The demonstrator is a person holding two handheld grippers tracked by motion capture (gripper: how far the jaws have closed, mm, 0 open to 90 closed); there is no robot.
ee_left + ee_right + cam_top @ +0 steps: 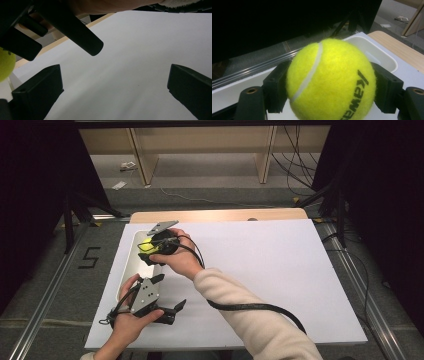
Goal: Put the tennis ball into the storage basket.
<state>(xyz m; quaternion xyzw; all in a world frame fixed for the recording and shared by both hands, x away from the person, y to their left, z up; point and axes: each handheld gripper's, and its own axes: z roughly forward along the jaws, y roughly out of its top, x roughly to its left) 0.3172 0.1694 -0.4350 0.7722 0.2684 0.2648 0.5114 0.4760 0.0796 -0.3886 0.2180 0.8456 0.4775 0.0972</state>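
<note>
White plastic forms the long tray at the sheet's left edge, and the yellow tennis ball hangs over its far end, clamped on both sides by the jaws of the right gripper. In the right gripper view the ball bulges past both pads, with the tray's rounded rim just behind it. Nearer the person, the left gripper rests low over the white paper sheet, its jaws spread wide with nothing between them. To the right of both grippers the sheet runs bare to its far and right edges. The wooden table edge lies just beyond the sheet.
</note>
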